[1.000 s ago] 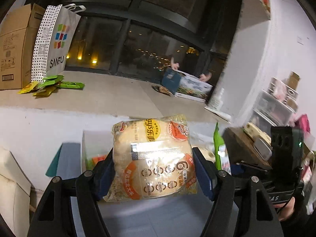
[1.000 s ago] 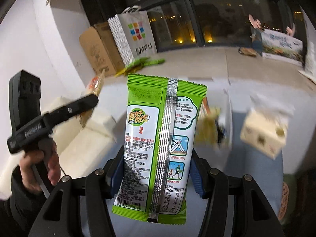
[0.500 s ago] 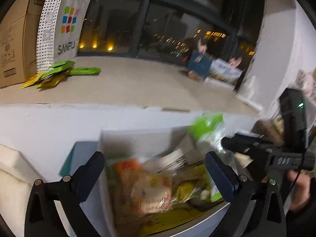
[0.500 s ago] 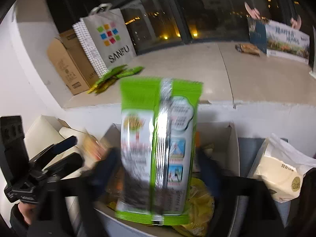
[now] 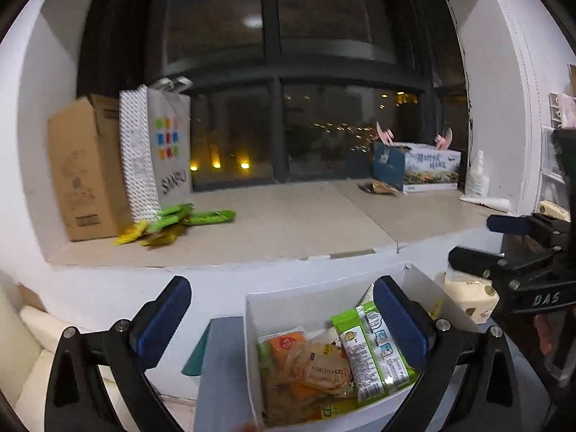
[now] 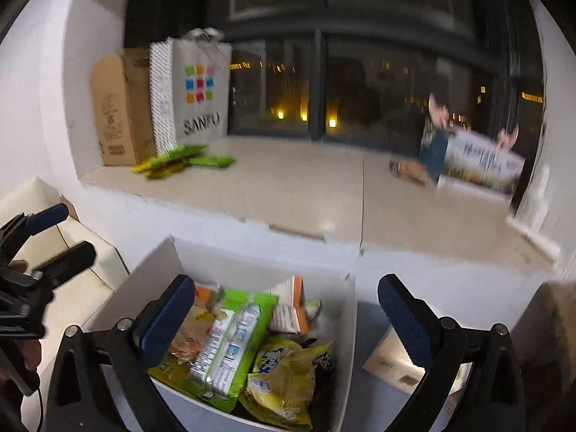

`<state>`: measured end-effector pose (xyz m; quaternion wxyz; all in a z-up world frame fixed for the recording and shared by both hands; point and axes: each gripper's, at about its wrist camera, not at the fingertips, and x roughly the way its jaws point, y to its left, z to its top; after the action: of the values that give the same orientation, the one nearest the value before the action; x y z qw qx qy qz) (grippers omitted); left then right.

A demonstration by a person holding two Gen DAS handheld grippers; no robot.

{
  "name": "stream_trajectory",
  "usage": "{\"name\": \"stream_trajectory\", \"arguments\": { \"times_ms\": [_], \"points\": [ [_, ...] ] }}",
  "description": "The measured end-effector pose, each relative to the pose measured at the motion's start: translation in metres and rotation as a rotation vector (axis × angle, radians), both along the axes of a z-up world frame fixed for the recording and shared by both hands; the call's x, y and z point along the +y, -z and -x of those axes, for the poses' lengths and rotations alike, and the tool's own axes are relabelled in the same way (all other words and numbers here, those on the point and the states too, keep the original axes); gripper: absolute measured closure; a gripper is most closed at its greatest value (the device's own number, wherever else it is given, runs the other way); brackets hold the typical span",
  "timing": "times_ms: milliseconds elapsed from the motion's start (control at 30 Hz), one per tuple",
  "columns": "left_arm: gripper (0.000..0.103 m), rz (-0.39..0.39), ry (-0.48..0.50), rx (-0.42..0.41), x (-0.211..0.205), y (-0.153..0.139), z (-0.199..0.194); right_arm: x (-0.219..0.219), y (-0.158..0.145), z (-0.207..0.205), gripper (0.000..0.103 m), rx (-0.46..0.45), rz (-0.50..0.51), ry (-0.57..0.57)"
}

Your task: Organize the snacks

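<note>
Step in hand: as I judge it, both packs are dropped and the grippers are free to fetch more snacks.
Left gripper [image 5: 280, 316]: jaws wide apart, nothing between them; it hangs over the near left part of the box [image 5: 306, 295].
Right gripper [image 6: 284, 320]: jaws equally wide and empty, above the box [image 6: 154, 262], whose open top fills the space between and below its fingers.
Doing it well: lift each gripper straight up clear of the box walls before swinging away, so a finger does not catch the thin card rim or drag a pack out. Keep the two grippers apart; they are near each other, the right one showing just right of the left.
Next reach: probably the green packs [image 5: 194, 217] on the ledge, far ahead and to the left of both grippers, beside the bag [image 5: 158, 151]. They lie flat and overlapping, so take one by an edge.
Green pack [image 6: 230, 342]: glossy, silver seam up, lying on top of the pile just inside the right gripper's left finger.
Bread pack [image 5: 324, 370]: clear wrap, orange print, low between the left gripper's fingers, touching the green pack.
Yellow pack [image 6: 288, 378]: crumpled, below the right gripper's centre.
Box fill: looks nearly full.
</note>
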<state>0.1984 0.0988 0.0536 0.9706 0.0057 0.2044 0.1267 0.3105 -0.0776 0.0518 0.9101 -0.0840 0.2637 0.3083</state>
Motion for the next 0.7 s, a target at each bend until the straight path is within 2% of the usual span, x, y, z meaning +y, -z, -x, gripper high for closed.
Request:
{"name": "stream_trajectory", "arguments": {
  "times_ms": [167,333,433,700],
  "points": [
    [0.0,0.059,0.048,0.062,-0.023,-0.02,0.033,-0.019,-0.03,0.038,0.0,-0.012,-0.06,0.015],
    [0.0,0.05,0.066,0.048,-0.047,-0.037,0.08,-0.048,-0.05,0.089,0.0,-0.007,-0.136,-0.016],
    [0.0,0.085,0.086,0.061,-0.057,-0.041,0.105,-0.069,-0.058,0.117,0.0,0.01,-0.193,-0.029],
    [0.0,0.177,0.15,0.079,-0.079,-0.039,0.168,-0.113,-0.06,0.175,0.0,0.007,-0.182,-0.031]
  ]
}}
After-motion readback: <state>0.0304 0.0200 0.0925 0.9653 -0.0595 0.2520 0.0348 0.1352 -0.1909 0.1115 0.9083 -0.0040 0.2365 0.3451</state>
